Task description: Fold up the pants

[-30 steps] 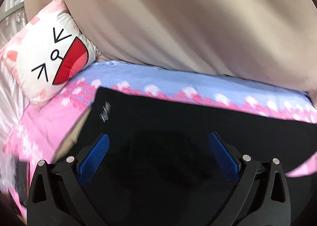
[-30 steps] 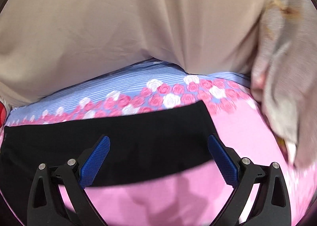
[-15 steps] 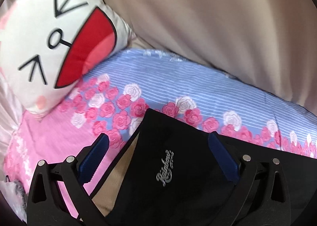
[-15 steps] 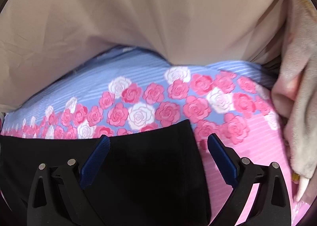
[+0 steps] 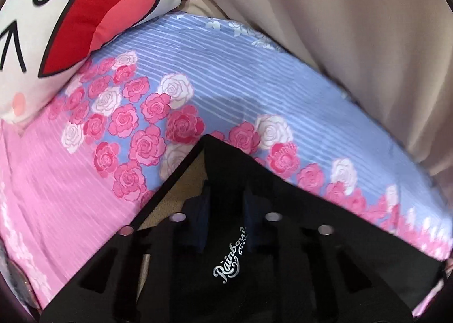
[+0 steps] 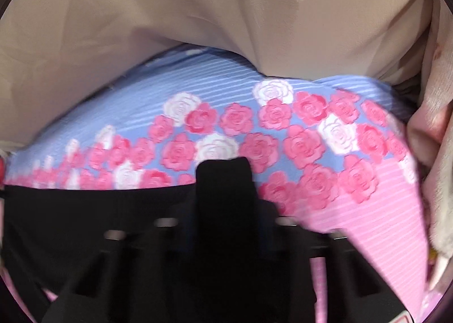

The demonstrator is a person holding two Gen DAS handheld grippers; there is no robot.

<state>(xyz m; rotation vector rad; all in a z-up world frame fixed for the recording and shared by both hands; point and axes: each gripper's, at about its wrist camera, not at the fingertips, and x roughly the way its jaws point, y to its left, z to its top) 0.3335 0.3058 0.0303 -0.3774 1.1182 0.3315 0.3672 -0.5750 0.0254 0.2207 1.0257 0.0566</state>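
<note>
Nearest the left wrist camera, the left gripper (image 5: 225, 195) has just been closing and now pinches a corner of the black fabric pants (image 5: 297, 238), its blue-padded fingers (image 5: 202, 210) drawn close together with the cloth bunched between them. A silver script logo reading "Rainbow" (image 5: 230, 255) sits on the pants just behind the fingertips, and a strip of tan lining shows under the raised black edge on the left. In the right wrist view, which is blurred, the right gripper (image 6: 225, 181) has likewise just been closing and is clamped on the other corner of the black pants (image 6: 99, 210), a fold of the cloth standing up between its jaws. The pants lie spread across a bedsheet printed with pink and white roses on blue stripes and a pink field (image 5: 254, 82). Beyond the sheet on the left view's upper left rests a white cartoon-face cushion with a wide red mouth (image 5: 70, 12). A large beige cloth (image 6: 198, 12) fills the far background in both views, and a pale furry fabric (image 6: 436, 153) hangs along the right edge of the right view
</note>
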